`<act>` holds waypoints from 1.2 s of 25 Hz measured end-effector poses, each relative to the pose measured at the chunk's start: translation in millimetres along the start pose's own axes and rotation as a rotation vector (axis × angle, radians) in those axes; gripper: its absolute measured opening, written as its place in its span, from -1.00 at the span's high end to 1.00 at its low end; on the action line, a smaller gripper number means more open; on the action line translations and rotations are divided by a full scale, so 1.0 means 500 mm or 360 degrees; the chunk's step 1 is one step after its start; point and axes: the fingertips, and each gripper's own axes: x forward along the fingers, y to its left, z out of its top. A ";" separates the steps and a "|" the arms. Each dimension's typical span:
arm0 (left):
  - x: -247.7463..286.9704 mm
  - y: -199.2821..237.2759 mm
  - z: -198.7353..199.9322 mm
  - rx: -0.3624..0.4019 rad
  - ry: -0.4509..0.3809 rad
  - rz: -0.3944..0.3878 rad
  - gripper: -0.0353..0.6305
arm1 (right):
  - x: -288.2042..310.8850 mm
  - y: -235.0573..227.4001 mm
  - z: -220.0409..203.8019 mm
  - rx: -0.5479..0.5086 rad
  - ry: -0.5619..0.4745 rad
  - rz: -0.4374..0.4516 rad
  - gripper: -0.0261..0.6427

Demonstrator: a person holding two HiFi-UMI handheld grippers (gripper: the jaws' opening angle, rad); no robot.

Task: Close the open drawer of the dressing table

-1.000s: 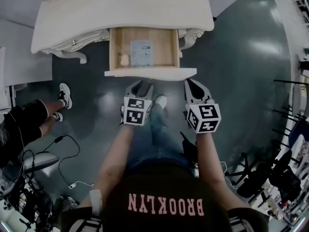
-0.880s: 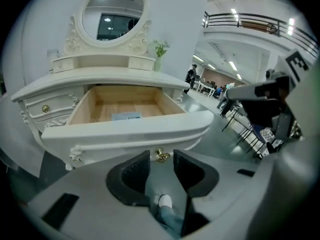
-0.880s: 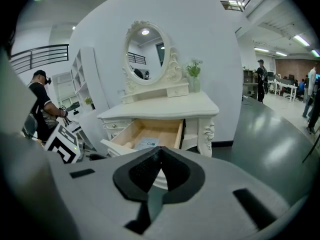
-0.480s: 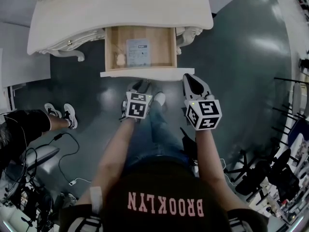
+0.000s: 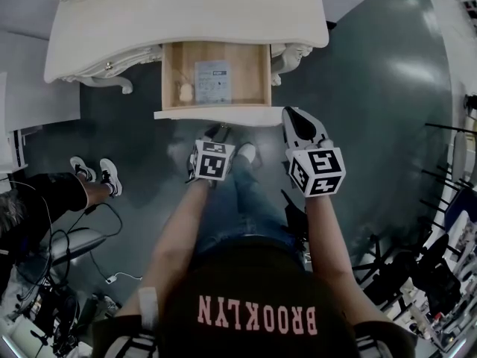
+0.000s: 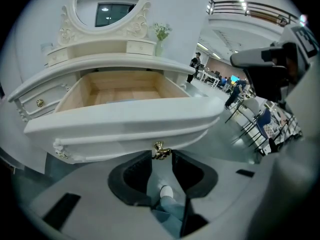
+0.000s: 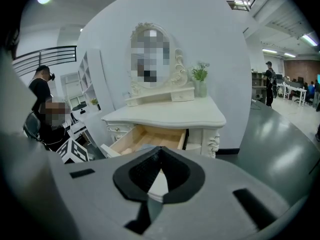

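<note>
Closing L gripper fingers w/ drawer knob between.

"BROOKLYN" on the person's black shirt

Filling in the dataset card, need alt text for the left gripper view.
Left gripper with jaws closing either side of the brass knob on the open drawer, apparently not yet pinching it. Behind: the dressing table with oval mirror; right gripper at upper right.
</note>
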 end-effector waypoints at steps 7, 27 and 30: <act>0.008 0.007 0.007 -0.0014 0.0010 0.0015 0.53 | 0.003 -0.003 0.017 -0.0026 -0.0013 0.0026 0.95; 0.015 0.022 0.030 -0.0070 0.0009 0.0003 0.53 | 0.007 0.003 0.017 -0.0028 0.0006 0.0035 0.95; 0.021 0.026 0.039 -0.0073 0.0012 -0.0009 0.53 | 0.016 0.002 0.024 -0.0025 0.0008 0.0029 0.95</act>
